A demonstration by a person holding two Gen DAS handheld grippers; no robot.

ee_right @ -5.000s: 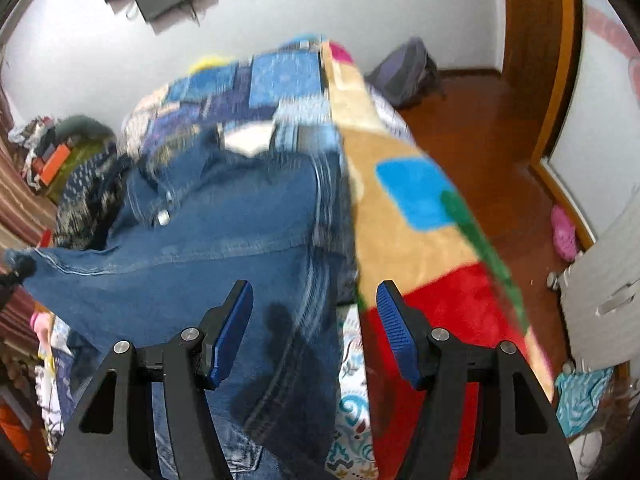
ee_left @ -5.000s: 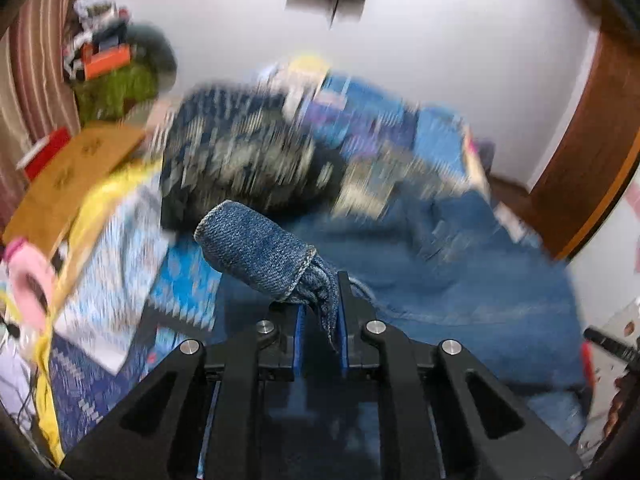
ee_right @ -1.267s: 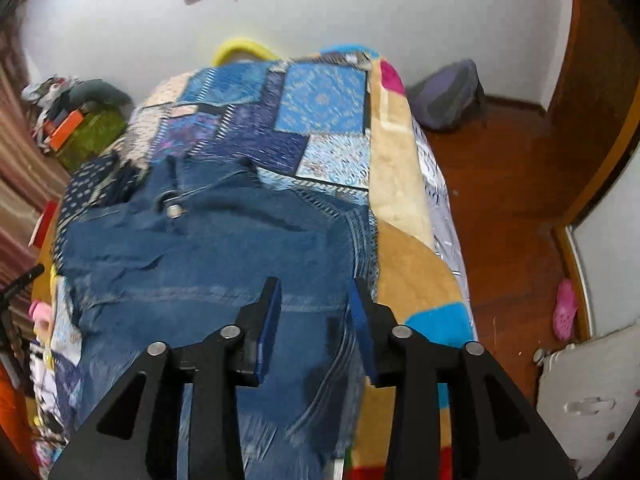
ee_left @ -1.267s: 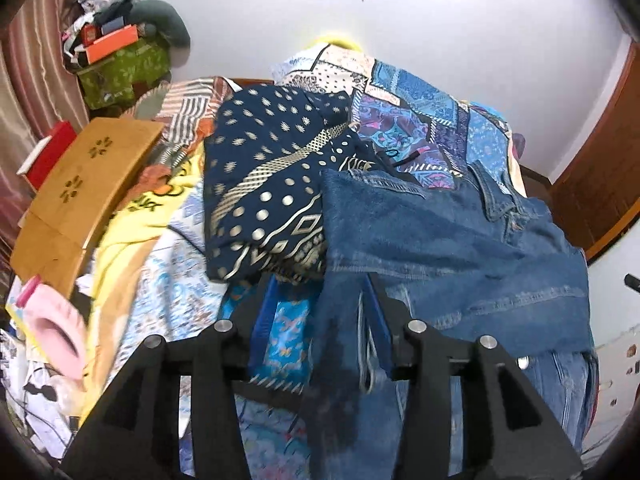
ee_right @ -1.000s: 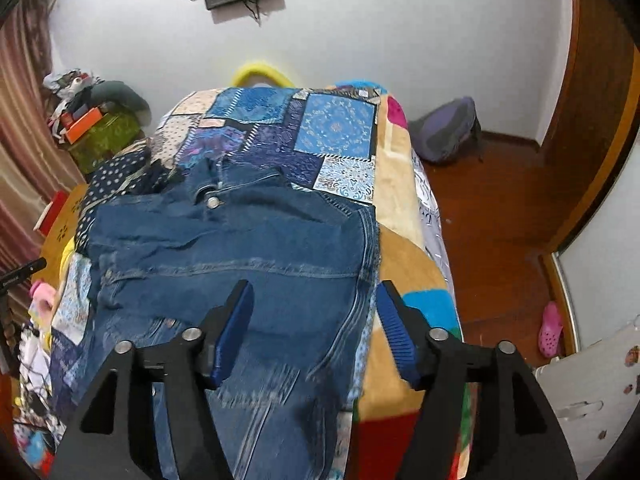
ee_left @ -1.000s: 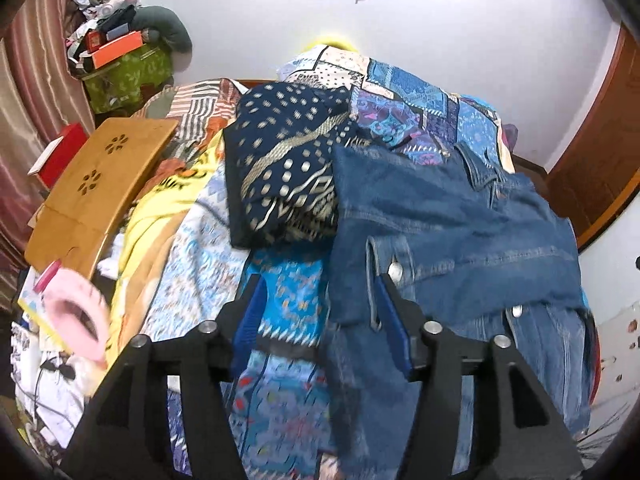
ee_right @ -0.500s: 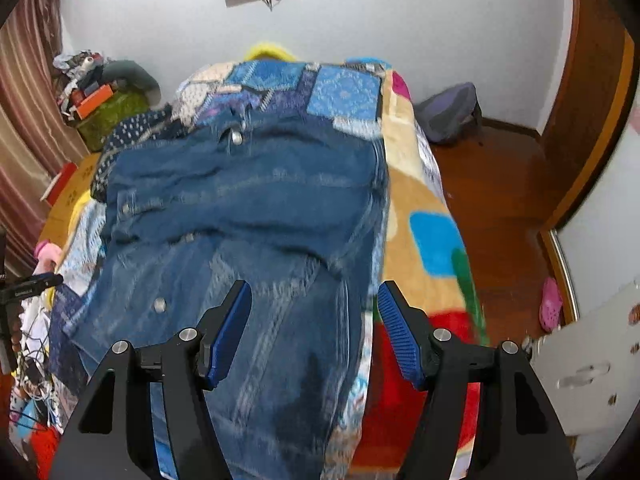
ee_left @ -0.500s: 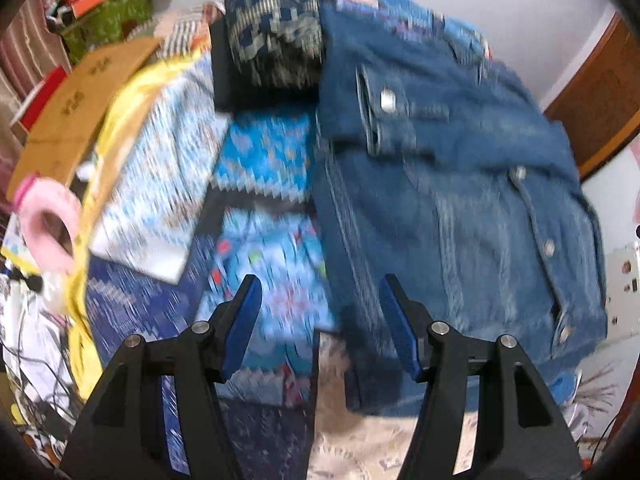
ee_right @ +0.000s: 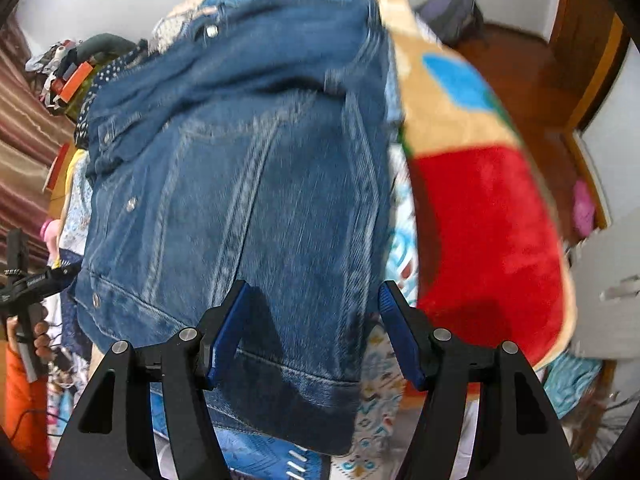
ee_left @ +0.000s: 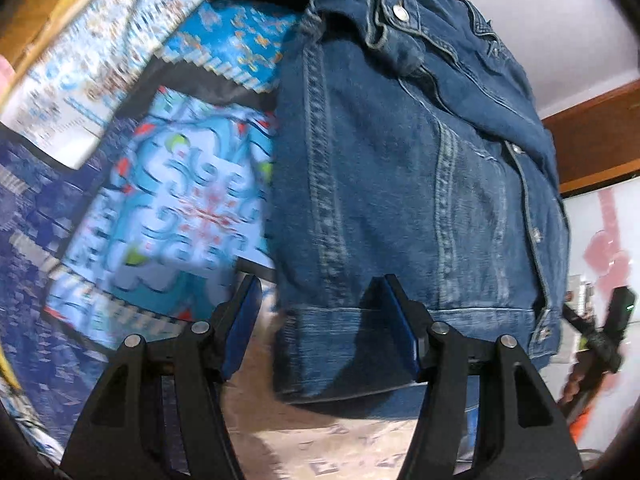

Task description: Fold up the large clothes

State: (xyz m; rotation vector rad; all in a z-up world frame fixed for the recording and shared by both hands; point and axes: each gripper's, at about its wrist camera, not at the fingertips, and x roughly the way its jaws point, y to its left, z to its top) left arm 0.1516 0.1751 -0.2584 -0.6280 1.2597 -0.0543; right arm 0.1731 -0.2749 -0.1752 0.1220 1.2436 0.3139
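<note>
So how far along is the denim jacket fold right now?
Done: the denim jacket lies on the bed with its sleeve folded across the top. In hand: the left claw and right claw are open over the bottom hem, gripping nothing. Left: pinching the hem and folding it up.

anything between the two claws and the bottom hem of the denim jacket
Nothing visible. The left claw and the right claw both stand open right over the denim jacket hem, one near each bottom corner, with only bare denim and the patterned bedspread under them.
</note>
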